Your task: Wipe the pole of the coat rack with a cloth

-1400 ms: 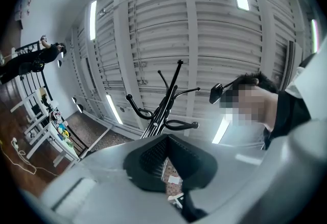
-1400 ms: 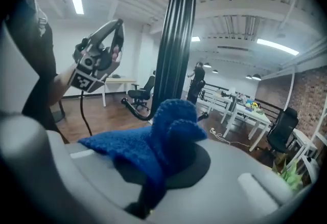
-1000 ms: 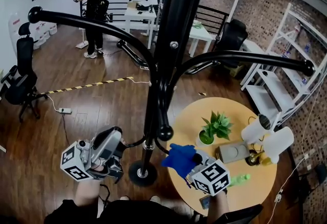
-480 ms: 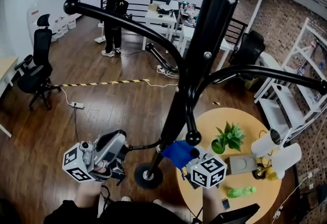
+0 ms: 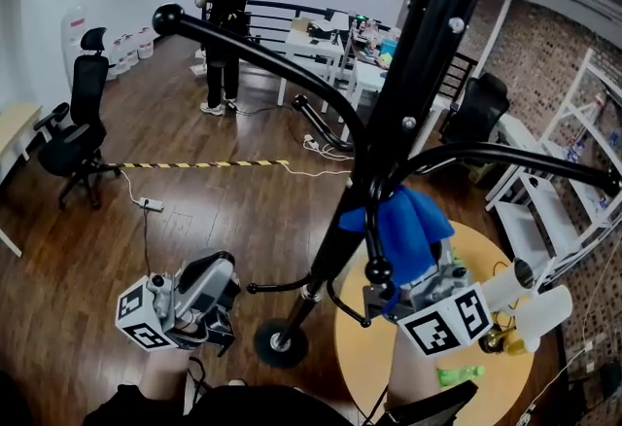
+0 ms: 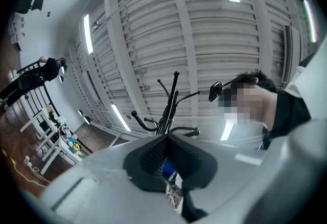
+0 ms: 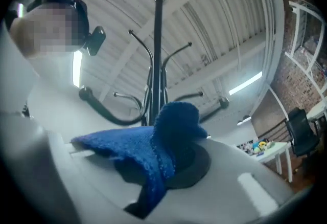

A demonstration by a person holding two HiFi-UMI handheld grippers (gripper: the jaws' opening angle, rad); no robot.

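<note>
My right gripper has its fingers pinched on the blue cloth, held up just beside the black pole of the coat rack. My left gripper is low near the rack's base, fingers pressed together on nothing

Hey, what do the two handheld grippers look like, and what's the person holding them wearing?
The left gripper and the right gripper have grey bodies with black parts. Each carries a white cube printed with black square markers. Seen up close, the fingers are pale grey and broad, with black textured pads. The person wears a dark top.
</note>
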